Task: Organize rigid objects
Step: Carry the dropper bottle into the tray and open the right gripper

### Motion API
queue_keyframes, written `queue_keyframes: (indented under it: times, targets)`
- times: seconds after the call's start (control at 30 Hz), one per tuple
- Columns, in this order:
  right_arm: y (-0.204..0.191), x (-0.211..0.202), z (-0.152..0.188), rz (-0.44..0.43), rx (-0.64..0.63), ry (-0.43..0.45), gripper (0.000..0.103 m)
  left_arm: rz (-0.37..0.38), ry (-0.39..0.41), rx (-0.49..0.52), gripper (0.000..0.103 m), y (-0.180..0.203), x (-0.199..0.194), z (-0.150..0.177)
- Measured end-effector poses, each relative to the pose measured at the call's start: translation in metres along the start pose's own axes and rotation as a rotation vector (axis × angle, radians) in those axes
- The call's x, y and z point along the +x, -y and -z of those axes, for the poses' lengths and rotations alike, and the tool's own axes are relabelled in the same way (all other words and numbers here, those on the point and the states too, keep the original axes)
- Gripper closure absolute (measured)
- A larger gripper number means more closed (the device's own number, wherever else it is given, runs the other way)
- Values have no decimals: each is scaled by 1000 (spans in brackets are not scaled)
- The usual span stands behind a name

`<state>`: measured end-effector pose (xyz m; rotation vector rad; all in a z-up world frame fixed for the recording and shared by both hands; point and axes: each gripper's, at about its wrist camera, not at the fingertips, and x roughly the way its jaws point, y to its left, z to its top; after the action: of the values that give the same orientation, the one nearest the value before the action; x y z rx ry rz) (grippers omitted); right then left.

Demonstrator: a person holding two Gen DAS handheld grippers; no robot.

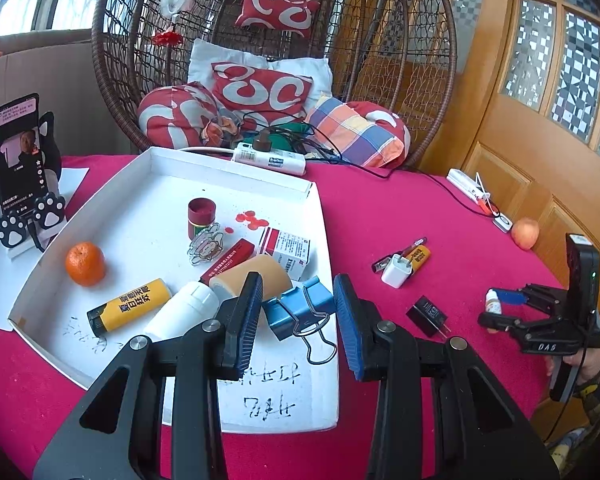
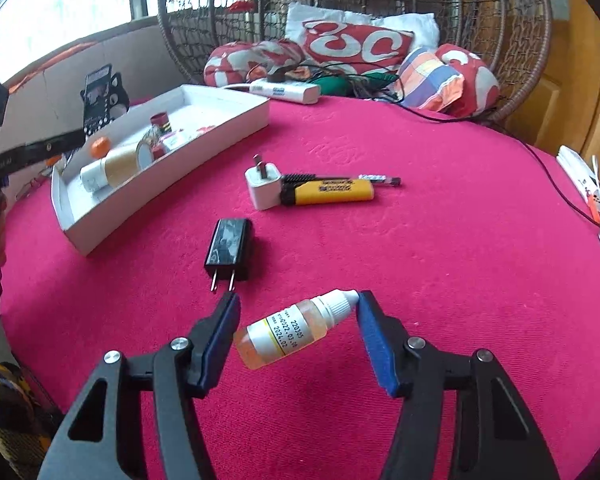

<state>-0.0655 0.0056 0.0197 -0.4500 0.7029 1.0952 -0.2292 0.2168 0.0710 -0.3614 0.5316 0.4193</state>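
My left gripper (image 1: 296, 316) is open above the near part of the white tray (image 1: 284, 400), with blue binder clips (image 1: 300, 308) lying in the tray between its fingers. The tray also holds a mandarin (image 1: 85, 263), a yellow lighter (image 1: 130, 307), a white tube (image 1: 184, 309), a tape roll (image 1: 236, 278), a red jar (image 1: 201, 216) and a medicine box (image 1: 286, 252). My right gripper (image 2: 298, 324) is shut on a small dropper bottle (image 2: 296, 328), held end to end above the red tablecloth. It also shows in the left wrist view (image 1: 500, 306).
On the cloth lie a black plug (image 2: 230, 246), a white plug (image 2: 264, 186), a yellow lighter (image 2: 328, 194) and a pen (image 2: 380, 179). A phone on a stand (image 1: 18, 160), a power strip (image 1: 270, 158), a peach (image 1: 525, 233) and a wicker chair (image 1: 276, 52) ring the table.
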Motion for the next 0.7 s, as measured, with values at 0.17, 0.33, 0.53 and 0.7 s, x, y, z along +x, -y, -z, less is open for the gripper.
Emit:
queue_keyframes:
  times: [0.17,0.33,0.53,0.7]
  targets:
    - [12,-21,-24,-21,80,97,43,-11,20,-7,67,-4,-4,-2]
    - [0,-28,-57,-103,96,170,43,-47,49,-22,67,-16,-13,-6]
    - [-51,-18,-102,-231,-8,200,43,-109,56,-53,67,-37,-19,-8]
    - [-98,17,-125,-306,-75,152,43,-160,54,-56,67,-55,-8,-19]
